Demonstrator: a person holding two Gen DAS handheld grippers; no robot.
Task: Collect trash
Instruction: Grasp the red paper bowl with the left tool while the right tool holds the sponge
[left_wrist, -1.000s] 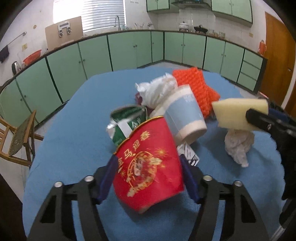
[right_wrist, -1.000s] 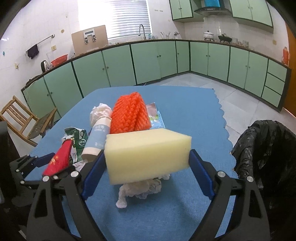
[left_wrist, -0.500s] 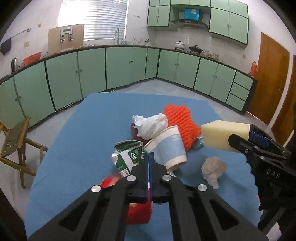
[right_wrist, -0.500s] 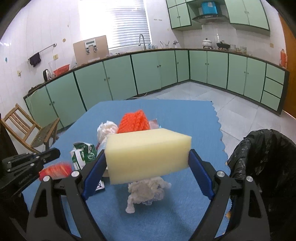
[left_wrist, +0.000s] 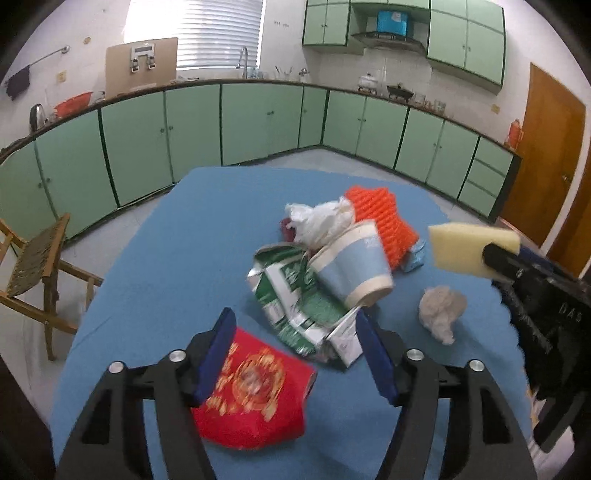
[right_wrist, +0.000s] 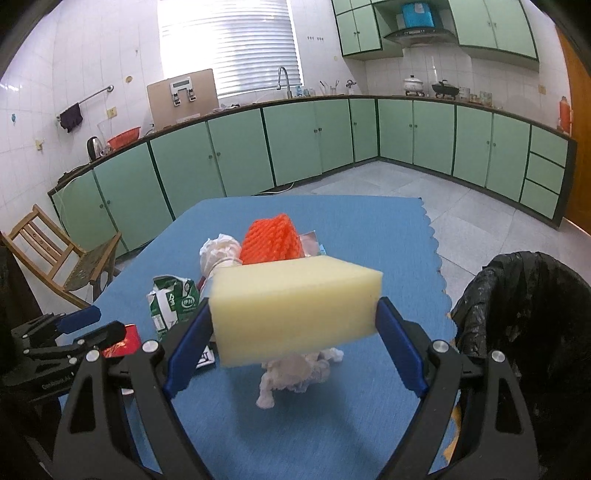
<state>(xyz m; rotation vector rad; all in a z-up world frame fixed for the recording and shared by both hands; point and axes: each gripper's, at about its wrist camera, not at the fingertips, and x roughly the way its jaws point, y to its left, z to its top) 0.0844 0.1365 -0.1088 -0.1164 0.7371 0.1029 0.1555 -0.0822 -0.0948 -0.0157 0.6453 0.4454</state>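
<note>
Now L jaws just reopened, red packet (left_wrist: 255, 402) loose below.

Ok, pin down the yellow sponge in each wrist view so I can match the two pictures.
Left wrist view: the yellow sponge sits at the right edge, held off the table by the right gripper.
Right wrist view: it fills the centre foreground, clamped between the blue pads, above a crumpled tissue.
Shared landmark: the orange mesh behind the sponge.

Home kitchen: green cabinets (right_wrist: 432, 136), sink tap (right_wrist: 282, 79).
</note>
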